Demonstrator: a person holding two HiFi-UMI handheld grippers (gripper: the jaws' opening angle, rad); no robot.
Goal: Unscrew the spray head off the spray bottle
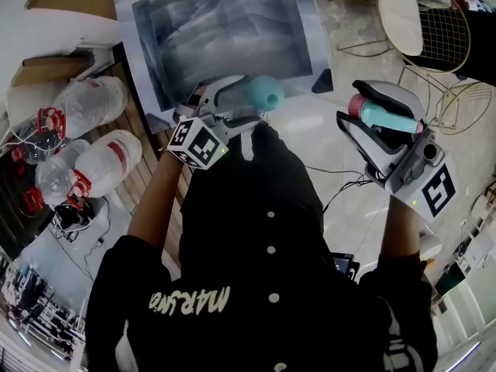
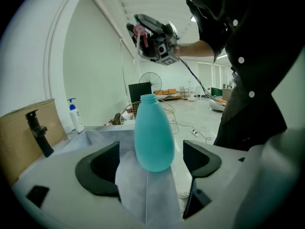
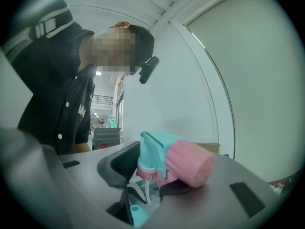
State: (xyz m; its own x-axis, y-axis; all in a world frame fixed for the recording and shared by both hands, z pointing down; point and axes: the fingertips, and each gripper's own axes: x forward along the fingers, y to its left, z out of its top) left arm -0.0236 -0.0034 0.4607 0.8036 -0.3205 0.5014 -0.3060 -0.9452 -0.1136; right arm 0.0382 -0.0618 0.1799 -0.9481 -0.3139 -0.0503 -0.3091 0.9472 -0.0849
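one teal spray bottle (image 2: 152, 132), one spray head (image 3: 183, 161), two grippers. the bottle stands upright with its neck bare and open, between the jaws of the left gripper (image 2: 151, 162), which are spread wider than the bottle, a gap on each side and the pads off it. the teal and pink spray head is off the bottle, raised well to the bottle's right in the head view, clamped at its pink collar in the narrow jaws of the right gripper (image 3: 148, 178), dip tube hanging down. the bottle appears to sit at the near edge of one grey table cover (image 1: 225, 29). two gold wire chairs (image 1: 446, 33) stand far right of the bottle, and at least two clear bottles (image 1: 97, 103) lie to its left
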